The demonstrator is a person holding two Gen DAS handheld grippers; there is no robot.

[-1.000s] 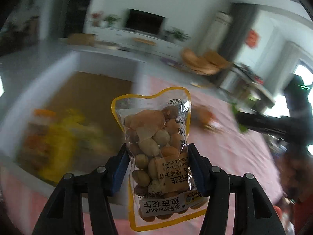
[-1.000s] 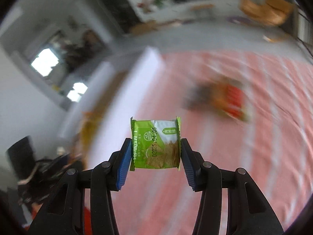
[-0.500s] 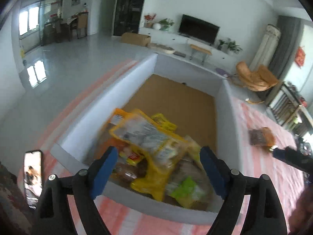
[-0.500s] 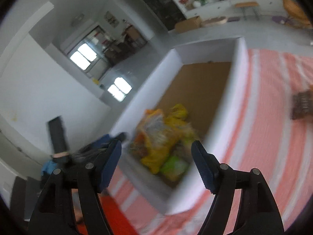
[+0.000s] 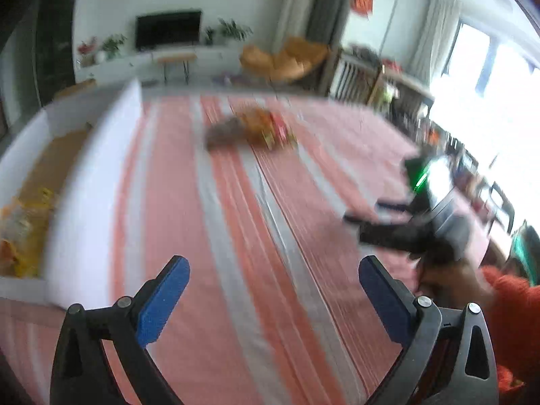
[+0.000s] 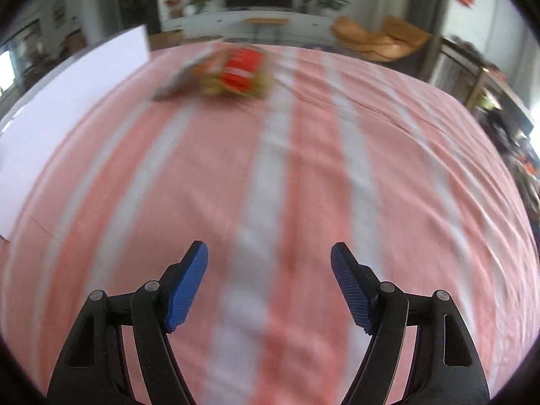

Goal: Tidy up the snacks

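Far left in the left wrist view: the box (image 5: 84, 175), white-walled with a brown floor, is sitting on the striped cloth (image 5: 236, 236). Packets (image 5: 20, 233) are already lying piled in its near end, blurred, so some sorting looks done.

Centre: the left gripper (image 5: 273, 290) is hanging over bare cloth beside the box wall, jaws spread wide with nothing between them; they have just been opening. The wide stance suits reaching for another packet.

Farther up the cloth, a loose heap of snacks (image 5: 256, 130) is lying well apart from the box, smeared by motion; brown and orange-red wrappers, no more can be read. These are likely what is left to move.

Right edge: the right gripper (image 5: 371, 212) is showing as a dark blur, held by a hand (image 5: 452, 276) with an orange sleeve (image 5: 509, 310).

Right wrist view, left to right: the box wall (image 6: 60, 108), then the heap (image 6: 229, 71) with a red packet (image 6: 241, 67) on top, far ahead. The right gripper (image 6: 270, 287) is pointing down at bare cloth, jaws well apart and holding nothing, having opened moments ago. Both tools appear to be heading for the heap.
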